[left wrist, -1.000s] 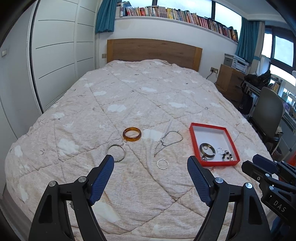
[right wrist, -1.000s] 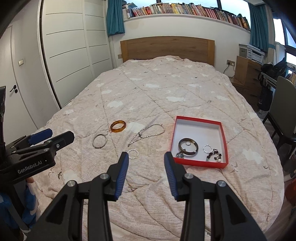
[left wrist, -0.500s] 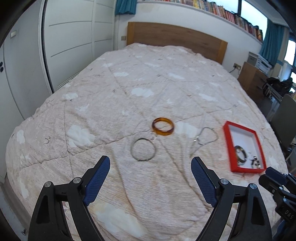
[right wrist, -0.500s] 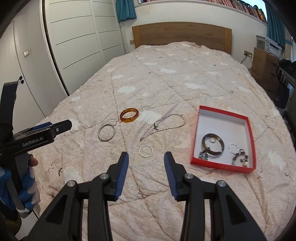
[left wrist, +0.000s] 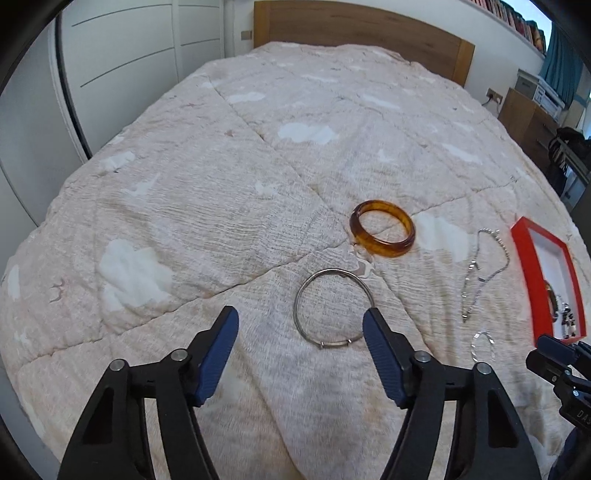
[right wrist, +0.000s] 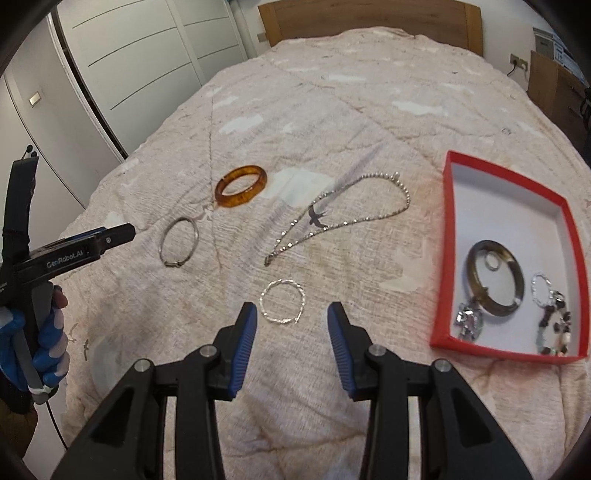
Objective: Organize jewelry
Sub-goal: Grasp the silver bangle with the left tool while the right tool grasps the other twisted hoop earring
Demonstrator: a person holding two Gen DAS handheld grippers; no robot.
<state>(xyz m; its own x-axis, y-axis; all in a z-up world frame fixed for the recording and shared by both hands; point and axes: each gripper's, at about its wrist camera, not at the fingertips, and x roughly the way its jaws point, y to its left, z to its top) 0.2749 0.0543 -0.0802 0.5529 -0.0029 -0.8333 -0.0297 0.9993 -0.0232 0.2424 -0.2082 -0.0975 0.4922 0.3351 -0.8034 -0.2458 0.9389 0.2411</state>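
On the bed quilt lie an amber bangle (left wrist: 382,233) (right wrist: 242,185), a thin silver bangle (left wrist: 331,308) (right wrist: 179,242), a silver chain necklace (right wrist: 347,212) (left wrist: 485,269) and a small twisted silver ring bracelet (right wrist: 282,301) (left wrist: 483,345). A red tray (right wrist: 448,236) (left wrist: 524,266) at the right holds a dark bangle (right wrist: 495,278) and several small pieces. My left gripper (left wrist: 301,319) is open just short of the thin silver bangle. My right gripper (right wrist: 291,319) is open just short of the twisted ring bracelet.
The quilt (left wrist: 258,166) covers a large bed with a wooden headboard (left wrist: 362,29). White wardrobe doors (right wrist: 129,55) stand to the left. A wooden cabinet (left wrist: 528,122) and a chair are to the right of the bed.
Both grippers have moved forward and down toward the quilt. The left now faces the thin silver bangle, the right the twisted ring bracelet. The jewelry has not moved.
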